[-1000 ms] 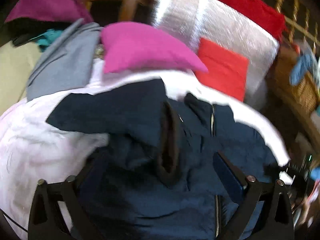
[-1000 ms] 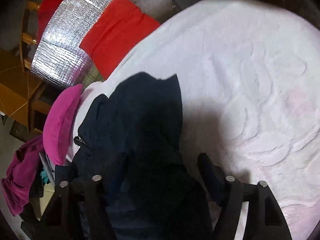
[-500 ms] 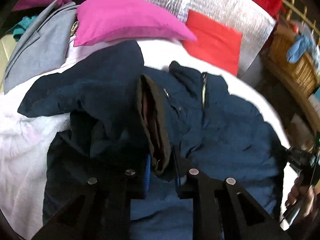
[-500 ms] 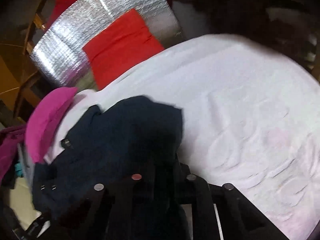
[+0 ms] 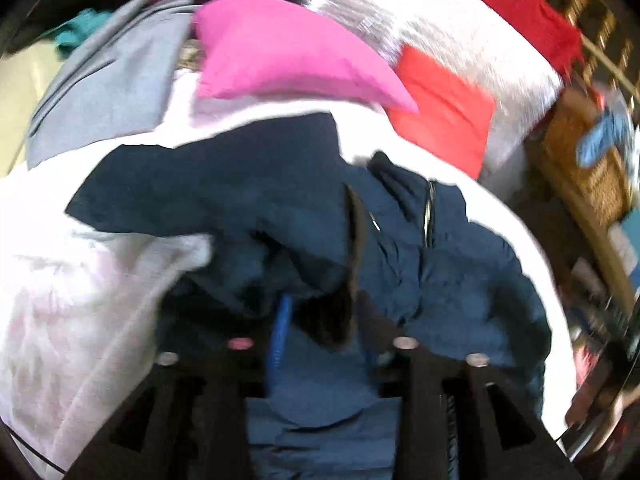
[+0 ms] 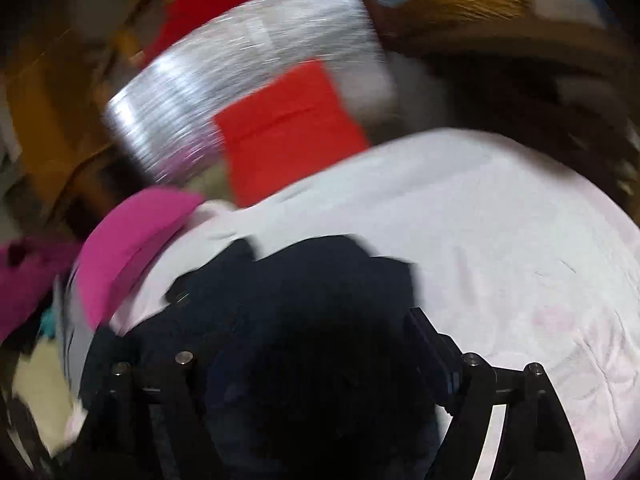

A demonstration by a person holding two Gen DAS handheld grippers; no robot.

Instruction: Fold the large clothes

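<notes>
A navy blue zip jacket lies crumpled on a white bedspread. In the left wrist view my left gripper is shut on the jacket's dark-lined front edge and lifts it. In the right wrist view the jacket shows as a dark heap filling the space between my right gripper's widely spread fingers; the gripper is open. Both views are blurred.
A magenta pillow and a grey garment lie at the bed's far side. A red cushion leans on a silver foil panel. A wicker basket stands to the right. The bedspread stretches to the right.
My right gripper was shut on the jacket half a second ago and has opened. My left gripper stays shut on the jacket edge. Both cameras moved.
</notes>
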